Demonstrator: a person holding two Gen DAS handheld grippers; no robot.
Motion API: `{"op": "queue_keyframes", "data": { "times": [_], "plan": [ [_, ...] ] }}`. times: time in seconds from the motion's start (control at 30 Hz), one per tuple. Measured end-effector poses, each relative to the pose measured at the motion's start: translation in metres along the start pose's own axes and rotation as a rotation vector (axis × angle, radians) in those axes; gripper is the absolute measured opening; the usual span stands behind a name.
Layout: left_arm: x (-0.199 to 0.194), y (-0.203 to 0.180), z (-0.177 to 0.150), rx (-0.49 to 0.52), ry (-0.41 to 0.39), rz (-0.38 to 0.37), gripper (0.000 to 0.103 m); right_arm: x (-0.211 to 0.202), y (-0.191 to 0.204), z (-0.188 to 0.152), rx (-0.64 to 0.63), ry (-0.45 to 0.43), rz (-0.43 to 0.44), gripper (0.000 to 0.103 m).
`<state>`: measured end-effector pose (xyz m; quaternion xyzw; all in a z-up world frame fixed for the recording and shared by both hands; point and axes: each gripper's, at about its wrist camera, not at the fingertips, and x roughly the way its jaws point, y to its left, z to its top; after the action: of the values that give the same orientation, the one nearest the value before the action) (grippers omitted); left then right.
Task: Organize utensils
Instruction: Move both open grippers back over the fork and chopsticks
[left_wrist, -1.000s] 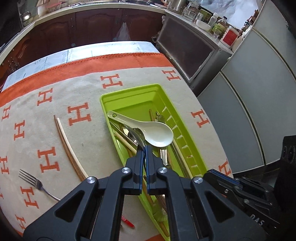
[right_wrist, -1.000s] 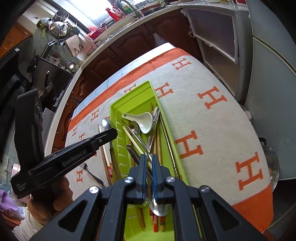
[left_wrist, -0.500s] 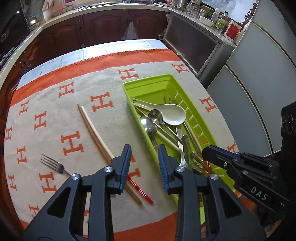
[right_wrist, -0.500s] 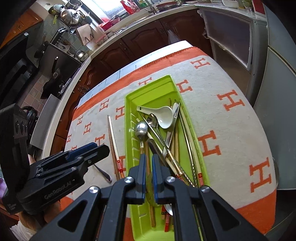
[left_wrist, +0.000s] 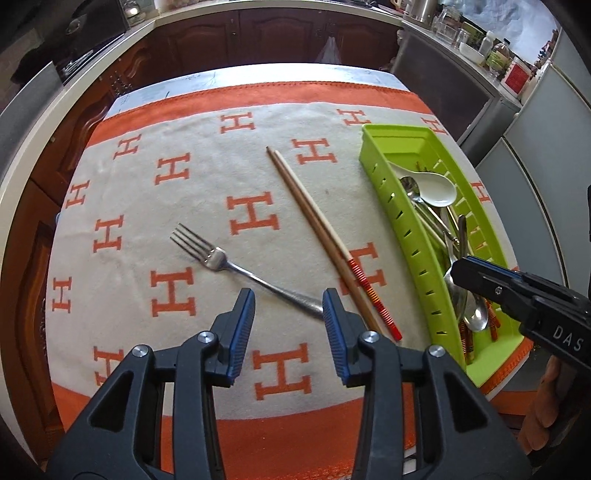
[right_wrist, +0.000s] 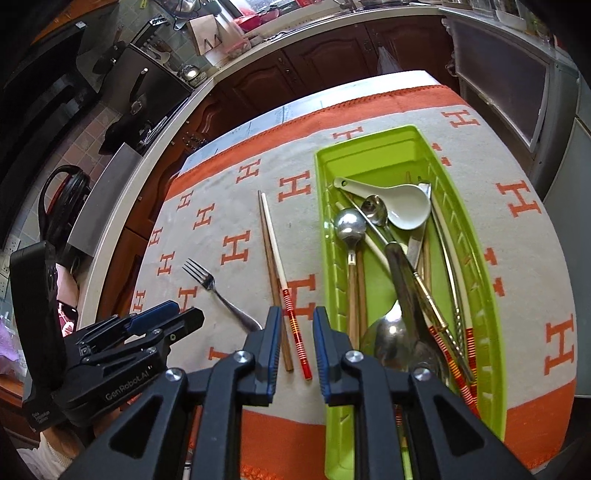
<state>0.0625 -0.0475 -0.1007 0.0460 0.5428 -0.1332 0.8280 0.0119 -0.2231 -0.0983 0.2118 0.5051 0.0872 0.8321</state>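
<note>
Jaws of both grippers have just been opening, empty: left gripper (left_wrist: 289, 314) straddles the fork (left_wrist: 236, 271) handle, right gripper (right_wrist: 294, 328) the chopsticks' (right_wrist: 275, 271) striped ends; both utensils run away lengthwise, beside the green tray (right_wrist: 484, 295).

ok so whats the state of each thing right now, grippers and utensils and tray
left gripper: open, empty, jaws just opened, above the fork handle
right gripper: open, empty, jaws just opened, over the chopsticks' striped ends
fork: flat on the cloth, outside the tray
chopsticks: pair side by side on the cloth
green tray: holds spoons and chopsticks, far end bare
white spoon: in the tray, bowl up
</note>
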Motion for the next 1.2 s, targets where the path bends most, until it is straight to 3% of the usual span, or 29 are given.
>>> {"op": "queue_keyframes", "data": {
  "times": [0.27, 0.9, 1.2],
  "plan": [
    [0.016, 0.025, -0.014, -0.058, 0.06, 0.02, 0.035, 0.014, 0.022, -0.007, -0.05, 0.045, -0.002, 0.017],
    [0.042, 0.039, -0.022, -0.104, 0.142, 0.039, 0.035, 0.036, 0.033, -0.012, -0.087, 0.113, -0.012, 0.017],
    [0.051, 0.056, -0.022, -0.153, 0.151, 0.031, 0.035, 0.06, 0.042, 0.01, -0.111, 0.133, -0.046, 0.017]
  ]
}}
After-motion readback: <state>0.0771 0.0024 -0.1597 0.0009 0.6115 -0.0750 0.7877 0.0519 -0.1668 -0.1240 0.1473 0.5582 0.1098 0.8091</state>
